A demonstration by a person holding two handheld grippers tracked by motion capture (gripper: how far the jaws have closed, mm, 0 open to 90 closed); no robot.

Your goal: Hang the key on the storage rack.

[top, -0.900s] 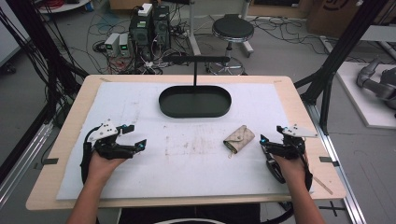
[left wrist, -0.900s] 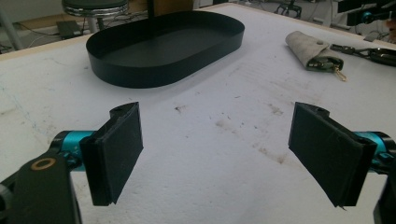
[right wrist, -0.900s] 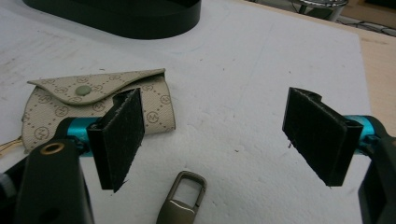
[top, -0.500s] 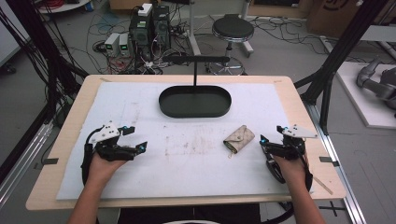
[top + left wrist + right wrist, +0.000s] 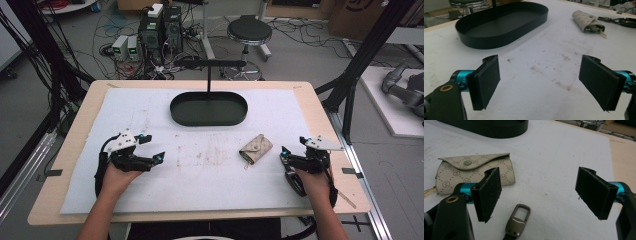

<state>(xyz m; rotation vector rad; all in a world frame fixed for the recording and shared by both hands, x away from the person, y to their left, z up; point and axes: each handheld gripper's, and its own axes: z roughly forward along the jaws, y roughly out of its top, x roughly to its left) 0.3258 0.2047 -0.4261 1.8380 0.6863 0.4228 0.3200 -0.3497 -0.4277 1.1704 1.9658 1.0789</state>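
Beige monogram key pouch (image 5: 256, 148) lies flat on the white-covered surface (image 5: 150, 190), snap flap shut, a key tip poking out one end. It sits well apart from the left hand-held gripper (image 5: 150, 147) and just beside the right hand-held gripper (image 5: 284, 155). Both rest low on the surface, jaws spread wide, nothing held. Right gripper view: pouch (image 5: 474, 173) behind the left jaw, metal clasp on a strap (image 5: 517, 221) between the jaws. Black oval tray (image 5: 209, 108) with an upright post sits farther back, nothing in it. Step looks like the start, before any grasp. Likely next: right hand-held gripper slides toward the pouch, straddles its short edge, closes. Pouch is thin and flat, so one jaw must get low against the surface.
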